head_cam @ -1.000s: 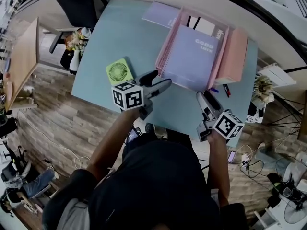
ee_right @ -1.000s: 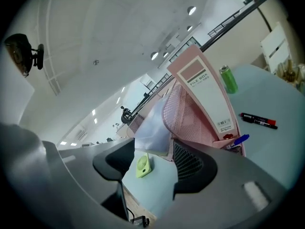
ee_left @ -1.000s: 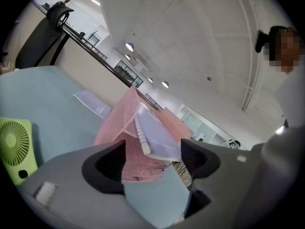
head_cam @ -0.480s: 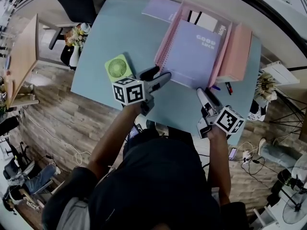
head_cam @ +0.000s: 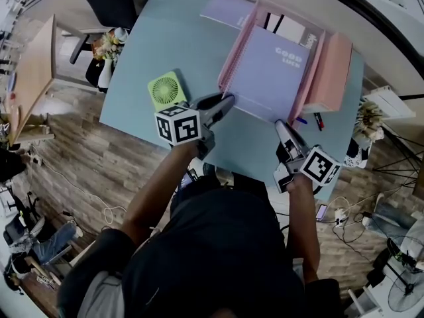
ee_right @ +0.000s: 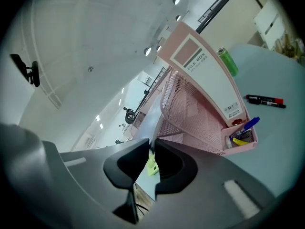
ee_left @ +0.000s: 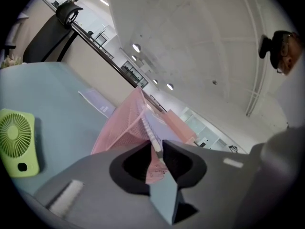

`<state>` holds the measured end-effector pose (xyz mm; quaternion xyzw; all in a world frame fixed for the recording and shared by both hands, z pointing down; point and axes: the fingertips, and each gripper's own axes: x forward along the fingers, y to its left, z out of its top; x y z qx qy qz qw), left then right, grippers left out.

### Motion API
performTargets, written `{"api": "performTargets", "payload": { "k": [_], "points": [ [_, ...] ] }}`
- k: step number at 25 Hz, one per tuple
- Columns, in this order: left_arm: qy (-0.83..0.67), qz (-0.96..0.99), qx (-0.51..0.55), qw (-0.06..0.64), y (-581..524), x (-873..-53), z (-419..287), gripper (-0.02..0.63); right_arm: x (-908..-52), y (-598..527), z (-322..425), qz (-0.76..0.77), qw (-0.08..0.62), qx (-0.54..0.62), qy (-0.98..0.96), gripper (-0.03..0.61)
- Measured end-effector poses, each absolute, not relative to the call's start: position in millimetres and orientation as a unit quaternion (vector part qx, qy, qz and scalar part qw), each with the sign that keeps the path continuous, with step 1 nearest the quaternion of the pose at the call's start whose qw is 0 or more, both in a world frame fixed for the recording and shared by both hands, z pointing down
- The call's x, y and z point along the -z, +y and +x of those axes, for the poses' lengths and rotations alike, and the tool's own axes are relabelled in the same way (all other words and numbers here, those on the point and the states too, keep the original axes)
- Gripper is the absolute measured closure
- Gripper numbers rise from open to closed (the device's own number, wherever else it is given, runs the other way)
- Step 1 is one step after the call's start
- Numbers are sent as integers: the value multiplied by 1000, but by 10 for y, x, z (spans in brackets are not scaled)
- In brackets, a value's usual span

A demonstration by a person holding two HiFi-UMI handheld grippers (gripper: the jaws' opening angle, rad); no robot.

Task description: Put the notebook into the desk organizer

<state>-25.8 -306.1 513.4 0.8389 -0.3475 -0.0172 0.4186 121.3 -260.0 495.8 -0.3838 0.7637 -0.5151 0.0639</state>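
A lavender spiral notebook (head_cam: 270, 71) lies tilted in the pink mesh desk organizer (head_cam: 228, 63), with its near edge sticking out toward me. My left gripper (head_cam: 225, 100) has just been closing and is now shut on the notebook's near left corner. In the left gripper view the spiral edge (ee_left: 151, 128) sits pinched between the jaws of the left gripper (ee_left: 157, 152). My right gripper (head_cam: 278, 123) has also just been closing and is shut on the near right corner. In the right gripper view the thin notebook edge (ee_right: 155, 112) is clamped in the right gripper (ee_right: 150, 149).
A green mini fan (head_cam: 167, 90) stands left of the left gripper. A second lavender notebook (head_cam: 225, 8) lies flat at the back. A pink file box (head_cam: 331, 71) leans against the organizer's right side, with markers (head_cam: 318, 120) beside it. The table's near edge (head_cam: 218, 164) lies just below the grippers.
Both grippers' jaws went from wide open to shut on the notebook's near corners. The hands barely shifted.
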Motion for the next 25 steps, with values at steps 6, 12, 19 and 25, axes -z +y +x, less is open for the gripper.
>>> {"api": "performTargets", "payload": {
  "k": [6, 12, 19, 25],
  "points": [
    [-353, 861, -19, 366, -2974, -5023, -256, 483, -4810, -2559, 1160, -409, 22, 456, 790, 541],
    [-346, 875, -26, 337, -2773, -4910, -297, 485, -4673, -2382, 1079, -420, 4, 418, 805, 540],
    [-334, 885, -22, 325, -2563, -4806, -368, 483, -4560, -2174, 981, -429, -6, 391, 814, 538],
    [-328, 892, -22, 310, -2362, -4733, -459, 483, -4484, -1978, 873, -436, -18, 364, 823, 537]
  ]
}}
